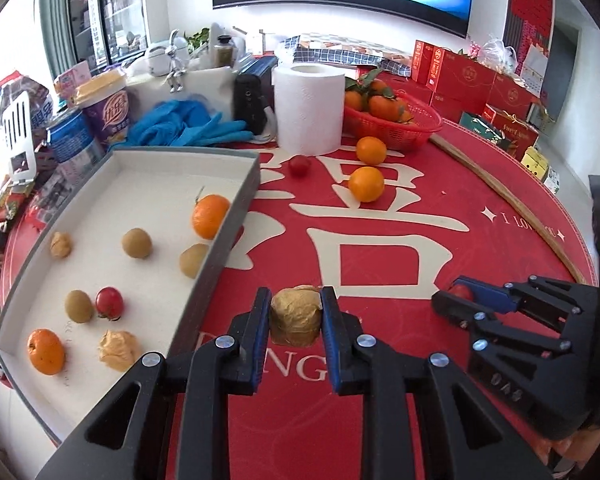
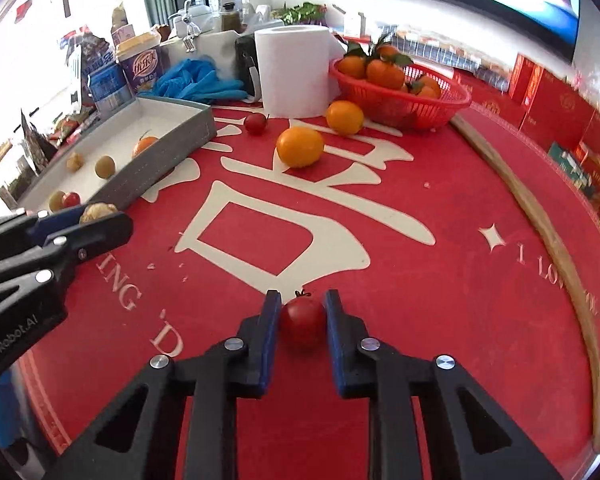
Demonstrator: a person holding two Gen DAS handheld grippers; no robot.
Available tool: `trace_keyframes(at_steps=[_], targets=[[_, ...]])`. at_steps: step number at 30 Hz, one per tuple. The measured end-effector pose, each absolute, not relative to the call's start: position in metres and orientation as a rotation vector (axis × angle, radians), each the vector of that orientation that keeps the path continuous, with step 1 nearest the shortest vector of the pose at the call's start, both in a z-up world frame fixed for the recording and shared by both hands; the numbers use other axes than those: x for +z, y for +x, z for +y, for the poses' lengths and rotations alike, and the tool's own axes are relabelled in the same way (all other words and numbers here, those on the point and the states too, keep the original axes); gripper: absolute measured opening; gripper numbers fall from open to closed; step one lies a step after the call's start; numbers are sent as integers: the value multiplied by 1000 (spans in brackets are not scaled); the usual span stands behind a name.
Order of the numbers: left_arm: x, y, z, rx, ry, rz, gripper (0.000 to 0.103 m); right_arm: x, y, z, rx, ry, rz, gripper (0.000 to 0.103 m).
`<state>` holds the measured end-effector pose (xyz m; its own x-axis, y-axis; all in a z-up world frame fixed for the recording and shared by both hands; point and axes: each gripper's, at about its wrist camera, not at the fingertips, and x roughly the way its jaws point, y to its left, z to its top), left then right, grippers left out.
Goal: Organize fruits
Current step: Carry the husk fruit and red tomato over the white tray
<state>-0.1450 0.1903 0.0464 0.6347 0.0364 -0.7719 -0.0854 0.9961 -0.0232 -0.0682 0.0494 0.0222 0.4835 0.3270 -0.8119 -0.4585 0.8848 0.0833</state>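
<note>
- Red cloth covers the round bench (image 1: pixel 440 208), cluttered along its far edge.
- Sorting is well under way — the grey tray (image 1: pixel 236 216) already holds oranges, small brown fruits and a cherry tomato.
- Left gripper (image 1: pixel 296 314) pinches a walnut (image 1: pixel 296 320) just beside the tray.
- Right gripper (image 2: pixel 302 320) is clamped on a tomato (image 2: pixel 302 322).
- Left to do: two oranges (image 1: pixel 366 184) and another tomato (image 1: pixel 299 165) — loose by the red basket (image 1: pixel 396 130).

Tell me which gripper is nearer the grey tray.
Left. The left gripper, shut on a walnut, sits beside the grey tray; the right gripper is farther off.
</note>
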Motion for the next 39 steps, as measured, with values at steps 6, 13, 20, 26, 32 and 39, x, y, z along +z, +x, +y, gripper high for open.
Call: trace_keyframes(at_steps=[6, 13, 20, 26, 32, 39], targets=[[55, -150, 210, 89, -84, 864, 27, 47, -67, 57, 522, -102, 959, 24], [65, -159, 250, 169, -106, 826, 27, 72, -67, 98, 615, -81, 970, 24], [63, -167, 290, 249, -128, 815, 27, 89, -69, 157, 697, -154, 963, 24], [56, -172, 319, 299, -148, 828, 27, 91, -66, 199, 752, -192, 989, 24], [47, -165, 339, 330, -163, 862, 27, 87, -58, 234, 784, -223, 1026, 24], [34, -160, 348, 348, -172, 899, 29, 66, -45, 262, 779, -270, 1090, 24]])
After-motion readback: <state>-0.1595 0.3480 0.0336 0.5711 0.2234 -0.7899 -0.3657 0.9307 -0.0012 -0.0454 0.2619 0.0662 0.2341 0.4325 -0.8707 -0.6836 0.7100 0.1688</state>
